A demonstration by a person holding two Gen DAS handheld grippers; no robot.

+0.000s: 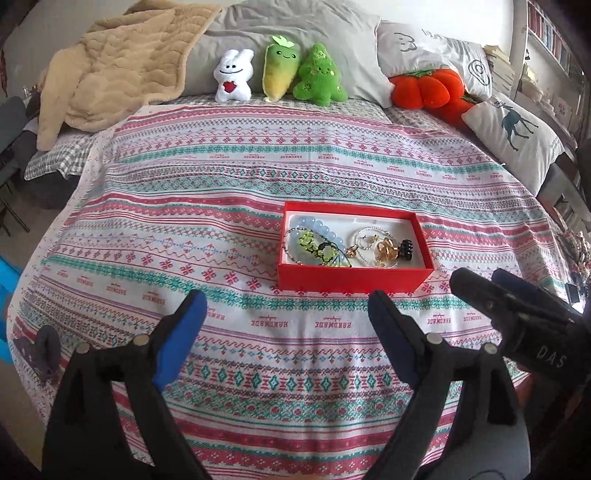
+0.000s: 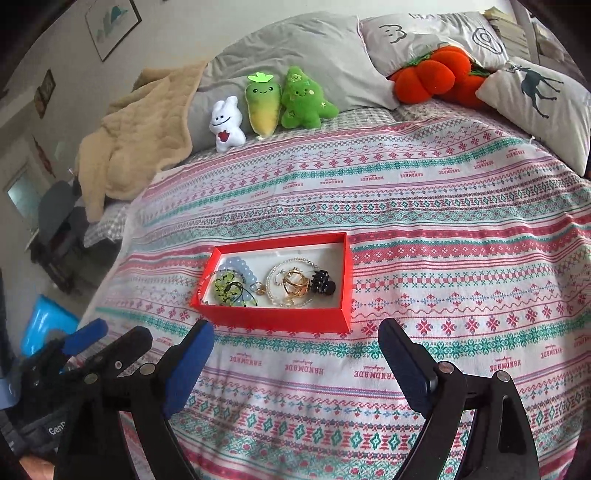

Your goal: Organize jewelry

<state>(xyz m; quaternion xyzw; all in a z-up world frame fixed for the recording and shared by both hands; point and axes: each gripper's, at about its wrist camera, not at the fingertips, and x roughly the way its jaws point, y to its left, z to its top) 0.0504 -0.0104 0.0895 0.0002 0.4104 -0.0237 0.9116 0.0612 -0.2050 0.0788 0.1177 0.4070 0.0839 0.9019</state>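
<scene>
An open red box (image 1: 351, 282) lies on the patterned bedspread (image 1: 221, 221). Inside are a pale blue bead bracelet (image 1: 317, 225), a green beaded piece (image 1: 314, 243), a gold ornament (image 1: 388, 251), a black hair claw (image 1: 406, 249) and a pearl chain (image 1: 364, 232). My left gripper (image 1: 286, 299) is open and empty, hovering just in front of the box. The right wrist view shows the same box (image 2: 273, 319) with my right gripper (image 2: 295, 326) open and empty at its near wall. Each gripper shows in the other's view: the right gripper (image 1: 482, 277) and the left gripper (image 2: 118, 332).
Three small plush toys (image 1: 280, 74) stand at the head of the bed, against grey pillows (image 1: 295, 29). A beige blanket (image 1: 110, 74) lies at the back left. Orange pumpkin plush (image 1: 424, 88) and a deer pillow (image 1: 517, 133) are at the back right. A blue object (image 2: 44, 325) sits off the bed's left edge.
</scene>
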